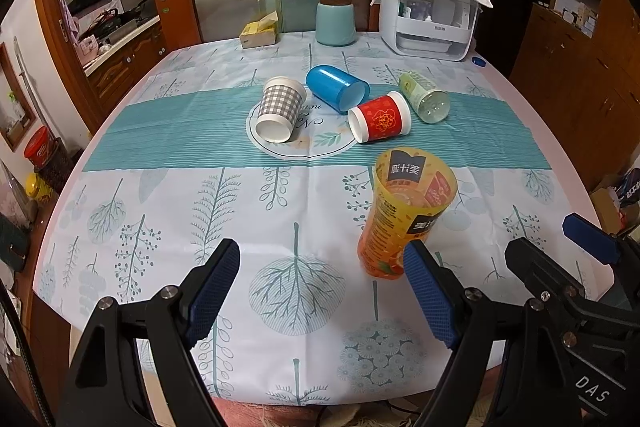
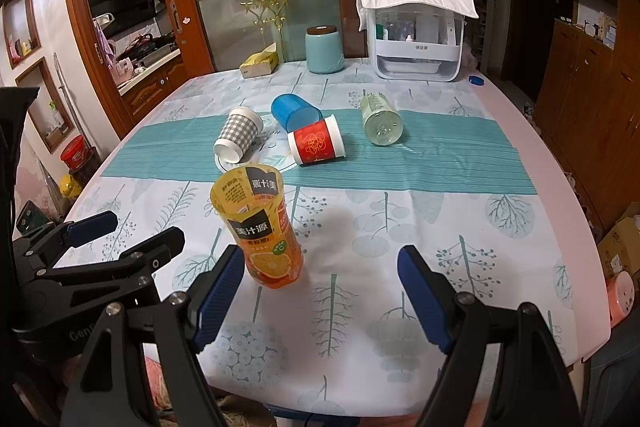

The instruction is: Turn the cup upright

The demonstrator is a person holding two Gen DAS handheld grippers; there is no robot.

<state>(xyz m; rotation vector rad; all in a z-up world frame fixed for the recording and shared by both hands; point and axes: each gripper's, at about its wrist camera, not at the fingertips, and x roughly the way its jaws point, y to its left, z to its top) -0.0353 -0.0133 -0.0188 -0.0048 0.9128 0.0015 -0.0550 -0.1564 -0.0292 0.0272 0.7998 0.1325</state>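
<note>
An orange-and-yellow juice cup [image 1: 404, 215] stands upright, mouth up, near the table's front; it also shows in the right wrist view [image 2: 262, 231]. Farther back lie four cups on their sides: a grey checked paper cup [image 1: 279, 109], a blue cup [image 1: 337, 89], a red paper cup [image 1: 380, 118] and a clear greenish cup [image 1: 425, 97]. My left gripper [image 1: 322, 293] is open and empty, just left of and in front of the juice cup. My right gripper [image 2: 320, 297] is open and empty, with the juice cup just beyond its left finger [image 2: 220, 297].
A teal canister [image 1: 335, 21], a yellow box [image 1: 260, 33] and a white appliance under a cloth [image 1: 430, 13] stand at the table's far edge. A small blue lid [image 1: 478, 61] lies at the far right. The tablecloth [image 1: 200, 187] covers the table.
</note>
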